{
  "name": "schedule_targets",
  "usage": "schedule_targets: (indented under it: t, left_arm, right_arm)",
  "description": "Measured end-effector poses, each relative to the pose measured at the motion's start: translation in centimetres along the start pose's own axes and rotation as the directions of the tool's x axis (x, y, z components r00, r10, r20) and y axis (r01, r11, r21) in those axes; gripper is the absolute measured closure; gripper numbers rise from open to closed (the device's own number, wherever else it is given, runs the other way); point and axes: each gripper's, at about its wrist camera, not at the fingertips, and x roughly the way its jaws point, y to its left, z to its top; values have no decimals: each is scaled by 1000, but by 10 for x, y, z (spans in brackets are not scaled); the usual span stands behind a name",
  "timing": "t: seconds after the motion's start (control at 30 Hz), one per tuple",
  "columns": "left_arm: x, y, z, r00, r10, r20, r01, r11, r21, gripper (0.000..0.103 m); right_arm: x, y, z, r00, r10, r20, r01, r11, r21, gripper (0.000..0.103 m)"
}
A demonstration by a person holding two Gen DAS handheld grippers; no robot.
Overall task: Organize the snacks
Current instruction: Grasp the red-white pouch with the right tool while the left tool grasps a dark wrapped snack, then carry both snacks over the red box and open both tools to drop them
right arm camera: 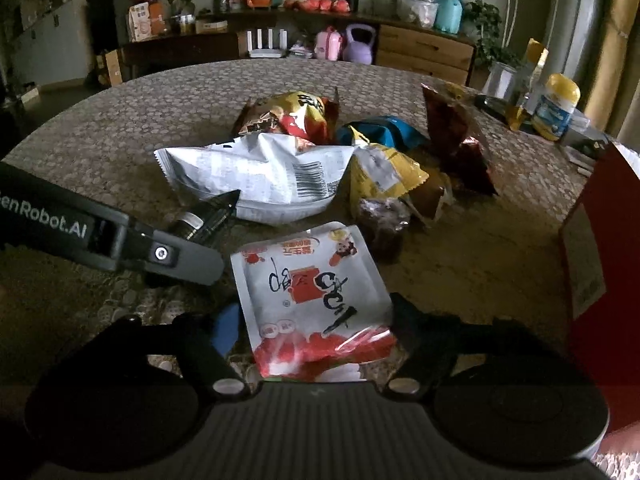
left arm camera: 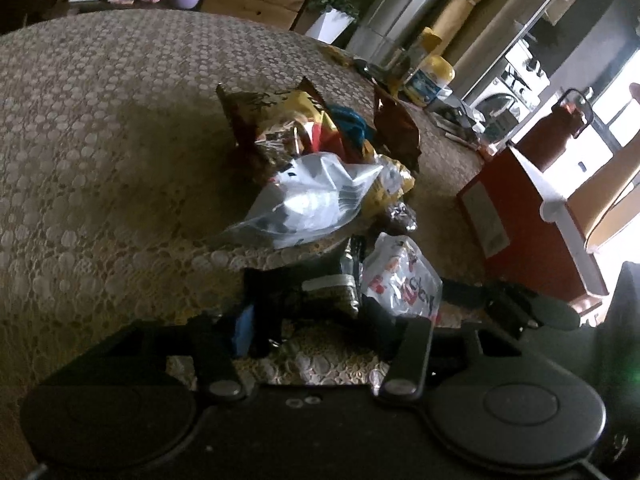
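Right gripper (right arm camera: 316, 328): jaws apart, flanking near end of white-and-red snack pouch (right arm camera: 310, 292), pads not visibly pressing | pouch: flat on lace tablecloth (right arm camera: 120, 120), long axis running away from jaws | left gripper (left arm camera: 316, 320): jaws partly apart around small dark packet (left arm camera: 334, 292), grip uncertain | beyond: snack pile (right arm camera: 320, 152), red box (right arm camera: 600, 240) to its right.

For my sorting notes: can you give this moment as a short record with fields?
surface: round table with lace cloth
pile: several snack bags, large white bag in front
left tongs: around a small dark packet
right tongs: either side of the white and red packet, grip unclear
right edge: red box
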Motion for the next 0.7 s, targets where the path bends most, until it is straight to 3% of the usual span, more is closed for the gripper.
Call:
schedule_targets:
  t: [0.17,0.33,0.7]
  left_arm:
    - [-2,-3,-1,1000,26,6,-26,1000,12,60]
    - [-5,-8,-6,999,34,6,-34,999,29,61]
    - [-30,-51,-14,999,3,45,-8,993,118,61]
  right_arm:
    - [-8,-2,-6,999,-38,-3,39,998,40,30]
    - [-26,-14,-16,999,-54,2,53,991,124,31]
    - [-89,-27,-22,992,-88,91,68,978,196,31]
